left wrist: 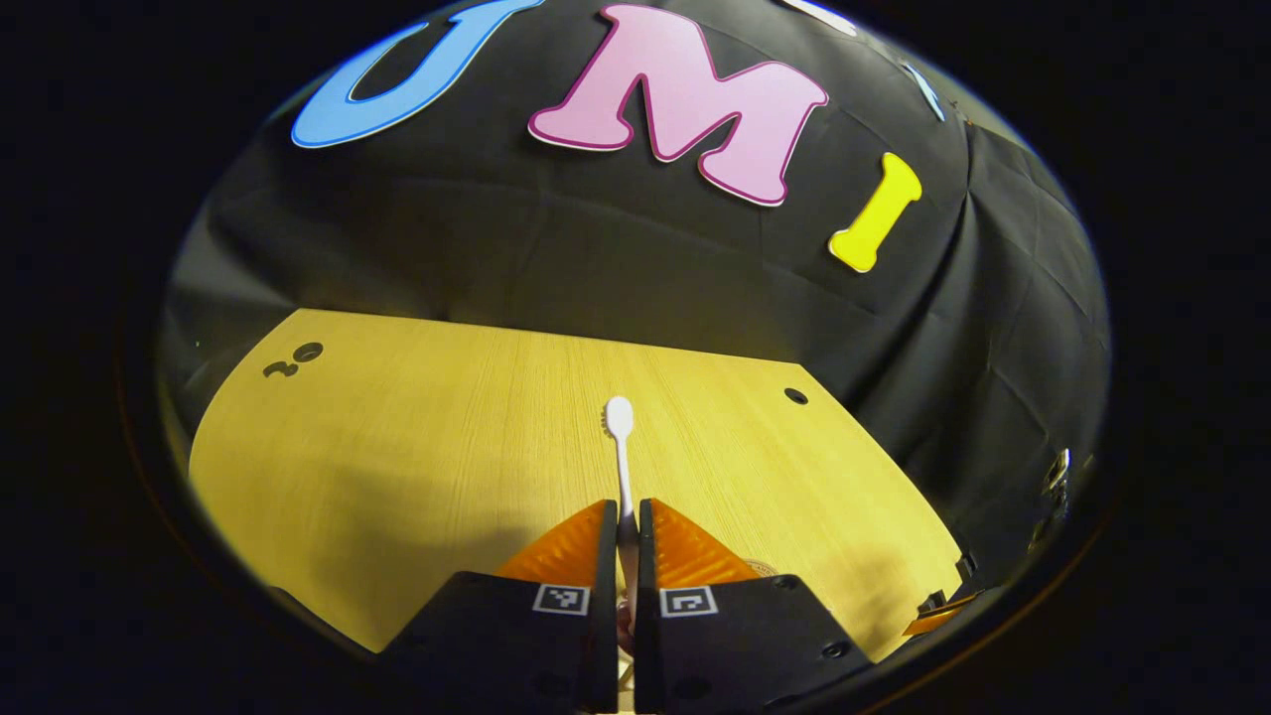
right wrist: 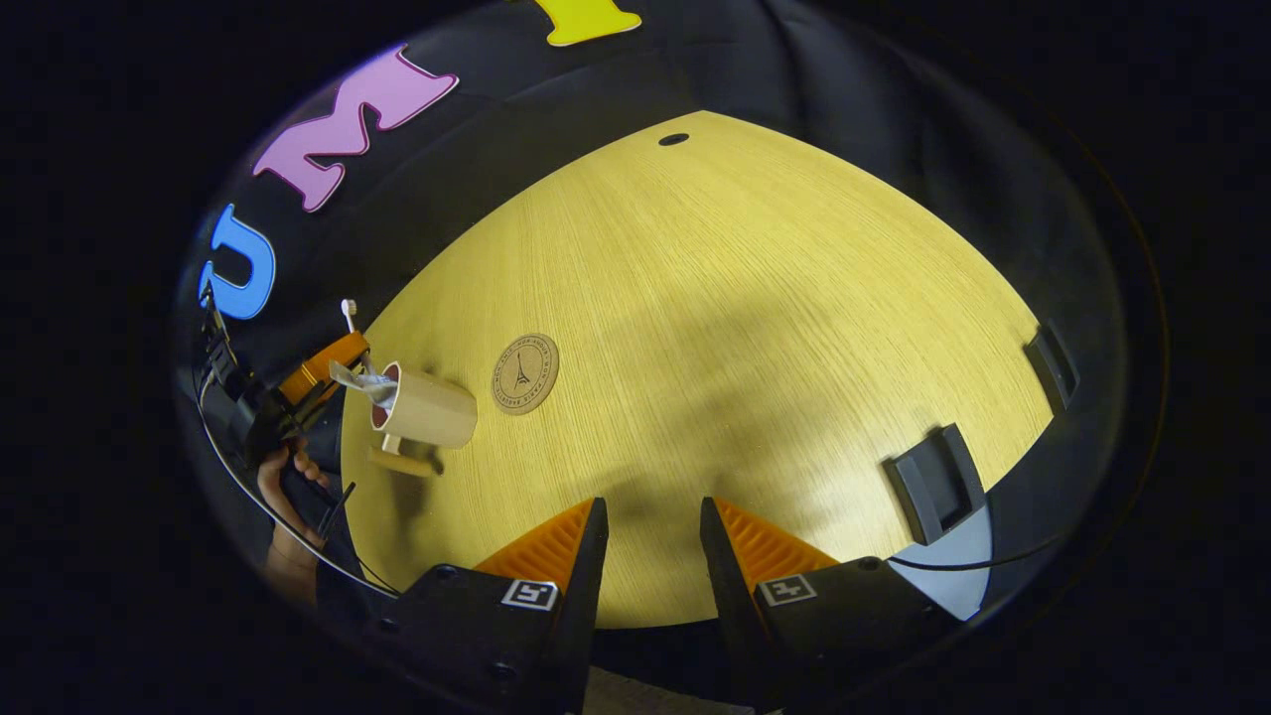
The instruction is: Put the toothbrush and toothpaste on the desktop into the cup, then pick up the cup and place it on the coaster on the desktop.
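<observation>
The toothbrush (left wrist: 621,447) is pinched by its thin white handle between the left gripper (left wrist: 624,521), both fingers clamped on it, bristle head sticking out forward over the desk (left wrist: 397,447). In the right gripper view you can spot the same brush head (right wrist: 349,310) poking up above the left gripper (right wrist: 323,367), which sits right at the cup (right wrist: 427,409), at the desk's far left edge, with a hand (right wrist: 283,477) behind it.

The cup is a plain beige mug with a handle and a darker inside, and a crumpled silvery tube end pokes out of its mouth (looks like the toothpaste (right wrist: 355,382), can't say for sure). Just beside the cup is the coaster (right wrist: 524,373), a flat round disc with a small printed design, not touching it.

The right gripper (right wrist: 647,541) has its jaws apart with nothing between them, hanging over the near edge of the desk, well apart from the cup. The desk is pale yellow wood grain with a few dark round holes (right wrist: 673,139); two dark blocky brackets (right wrist: 933,482) sit on its right rim
</observation>
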Demonstrator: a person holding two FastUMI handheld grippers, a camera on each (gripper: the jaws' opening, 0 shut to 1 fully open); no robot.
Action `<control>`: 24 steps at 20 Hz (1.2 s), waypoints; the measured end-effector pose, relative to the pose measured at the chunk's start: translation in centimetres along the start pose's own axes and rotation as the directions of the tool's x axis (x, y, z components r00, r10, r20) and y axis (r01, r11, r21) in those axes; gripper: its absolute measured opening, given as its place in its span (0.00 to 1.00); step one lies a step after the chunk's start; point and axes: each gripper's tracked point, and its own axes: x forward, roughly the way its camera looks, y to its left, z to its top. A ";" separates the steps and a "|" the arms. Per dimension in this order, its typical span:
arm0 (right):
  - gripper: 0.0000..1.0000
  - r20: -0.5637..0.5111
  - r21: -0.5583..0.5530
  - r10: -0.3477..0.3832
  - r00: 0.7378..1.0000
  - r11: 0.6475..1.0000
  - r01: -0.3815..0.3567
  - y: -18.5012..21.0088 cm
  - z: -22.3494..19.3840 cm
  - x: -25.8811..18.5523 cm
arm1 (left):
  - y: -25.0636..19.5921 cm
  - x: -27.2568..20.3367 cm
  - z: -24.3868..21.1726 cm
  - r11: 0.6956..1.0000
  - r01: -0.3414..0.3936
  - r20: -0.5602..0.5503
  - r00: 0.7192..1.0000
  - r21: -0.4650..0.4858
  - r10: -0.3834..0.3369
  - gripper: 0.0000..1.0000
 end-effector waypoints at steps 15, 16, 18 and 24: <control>0.58 -0.066 -0.040 0.072 0.995 0.996 -0.075 2.5 -2.5 1.0 | 1.3 -8.5 -2.7 1.000 -0.005 -0.073 0.997 0.017 0.006 0.67; 0.58 -0.071 -0.040 0.076 0.995 0.996 -0.079 2.6 -2.8 1.0 | 1.1 -9.0 -3.5 0.999 0.013 -0.111 0.994 0.037 -0.009 0.68; 0.58 -0.075 -0.037 0.079 0.994 0.996 -0.082 2.5 -3.2 0.9 | 0.6 -9.8 -5.5 0.994 0.061 -0.203 0.978 0.086 -0.042 0.69; 0.58 -0.057 -0.003 0.070 0.996 0.998 -0.070 1.5 -3.4 0.5 | 0.8 -8.9 -12.1 0.948 0.157 -0.492 0.870 0.277 -0.001 0.69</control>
